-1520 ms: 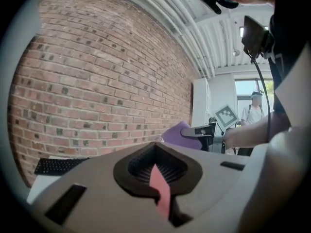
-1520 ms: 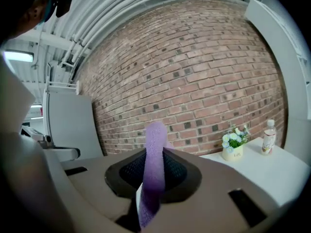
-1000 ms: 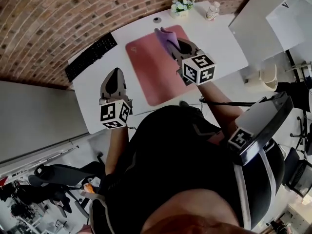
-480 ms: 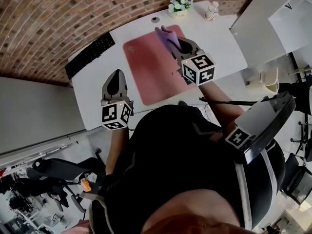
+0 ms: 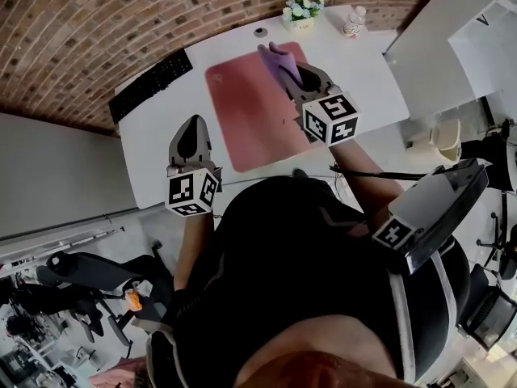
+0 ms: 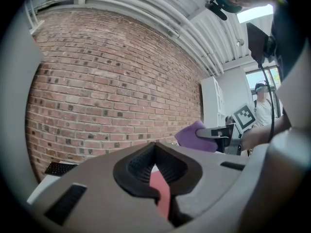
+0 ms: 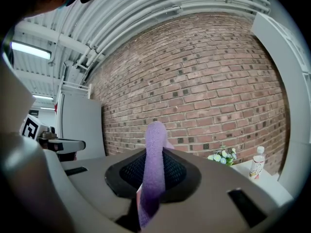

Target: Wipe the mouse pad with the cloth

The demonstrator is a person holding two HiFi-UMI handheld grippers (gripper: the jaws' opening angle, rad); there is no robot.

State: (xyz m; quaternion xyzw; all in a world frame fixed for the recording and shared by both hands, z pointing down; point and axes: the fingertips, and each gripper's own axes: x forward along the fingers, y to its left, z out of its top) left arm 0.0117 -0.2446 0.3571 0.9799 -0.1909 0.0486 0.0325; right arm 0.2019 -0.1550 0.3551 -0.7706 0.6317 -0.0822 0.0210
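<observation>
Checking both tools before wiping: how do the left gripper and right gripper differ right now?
The right gripper is clamped on the purple cloth; the left gripper is shut on nothing. The right one is over the pink mouse pad; the left one is beside it, over the white desk. Both are grey two-jaw tools.

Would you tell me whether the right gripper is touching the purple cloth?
Touching: the right gripper pinches the purple cloth between its jaws, plain in the right gripper view.
</observation>
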